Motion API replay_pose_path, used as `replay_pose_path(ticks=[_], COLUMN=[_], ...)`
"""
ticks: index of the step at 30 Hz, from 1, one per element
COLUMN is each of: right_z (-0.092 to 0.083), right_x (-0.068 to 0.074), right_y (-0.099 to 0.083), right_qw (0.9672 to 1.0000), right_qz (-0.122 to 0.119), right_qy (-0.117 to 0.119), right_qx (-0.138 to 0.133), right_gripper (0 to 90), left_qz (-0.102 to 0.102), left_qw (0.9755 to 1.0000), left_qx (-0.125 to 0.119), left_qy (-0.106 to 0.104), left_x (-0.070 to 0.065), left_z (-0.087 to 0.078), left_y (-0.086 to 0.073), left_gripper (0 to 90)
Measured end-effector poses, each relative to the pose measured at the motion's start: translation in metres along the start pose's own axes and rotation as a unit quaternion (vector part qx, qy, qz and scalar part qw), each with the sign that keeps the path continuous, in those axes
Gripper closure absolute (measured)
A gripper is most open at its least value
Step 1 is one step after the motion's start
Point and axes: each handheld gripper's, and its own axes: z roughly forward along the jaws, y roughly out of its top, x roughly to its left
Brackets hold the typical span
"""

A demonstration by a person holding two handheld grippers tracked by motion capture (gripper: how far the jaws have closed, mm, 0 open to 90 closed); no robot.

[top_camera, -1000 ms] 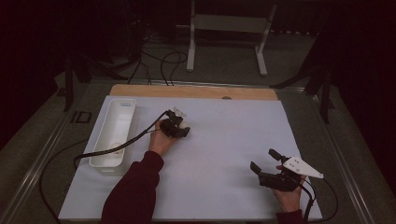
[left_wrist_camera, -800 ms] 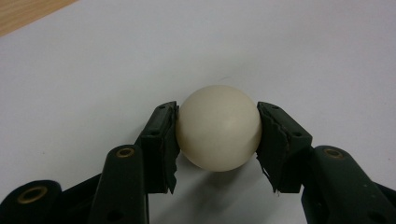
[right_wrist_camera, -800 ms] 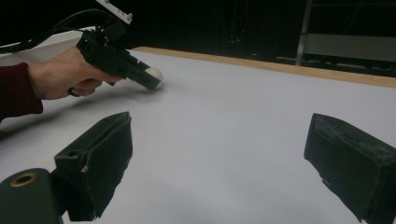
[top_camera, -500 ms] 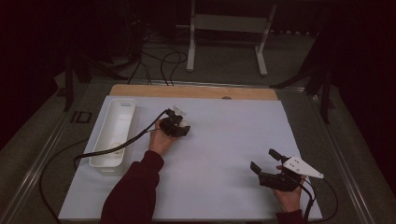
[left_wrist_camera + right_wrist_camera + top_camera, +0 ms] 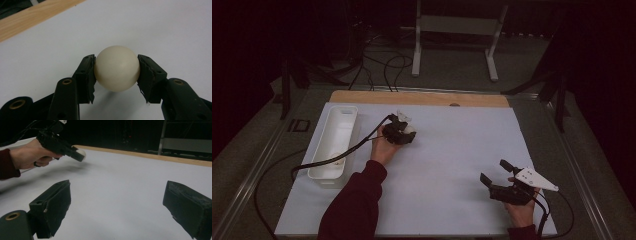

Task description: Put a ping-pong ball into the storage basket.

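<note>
Cream-white and smooth, a small ball (image 5: 117,68) is clamped across its widest part by the left gripper (image 5: 116,72), lifted just above the white table sheet (image 5: 452,165), right of the white tray (image 5: 334,142). Light, rigid and slippery handling is expected. The right gripper (image 5: 117,202) is held open, empty

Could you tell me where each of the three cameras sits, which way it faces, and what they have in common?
High view: fixed above the person's side, looking forward and down on the table; both forearms, the left gripper and right gripper show, beside a white tray.
Left gripper view: rides the left gripper, looking along its jaws, which clamp a white ball over the white sheet.
Right gripper view: rides the right gripper, jaws wide apart, facing across the table at the left hand.
Shared: the right gripper view and left gripper view both show the ball.
</note>
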Motion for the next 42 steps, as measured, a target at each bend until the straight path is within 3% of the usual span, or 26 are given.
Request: replay_pose_path(ticks=[26,42], right_z=[0.000,0.001], right_x=[0.000,0.000], right_y=[0.000,0.000], right_qw=[1.0000,1.0000], right_qz=[0.000,0.000], right_qy=[0.000,0.000], right_qx=[0.000,0.001], right_gripper=[7.7,7.7], left_qz=[0.002,0.007], left_qw=[0.9994,0.9992], left_qx=[-0.035,-0.039], left_qy=[0.009,0.011], left_x=[-0.001,0.001], left_z=[-0.026,-0.037], left_y=[0.016,0.022], left_gripper=[50.8,50.8])
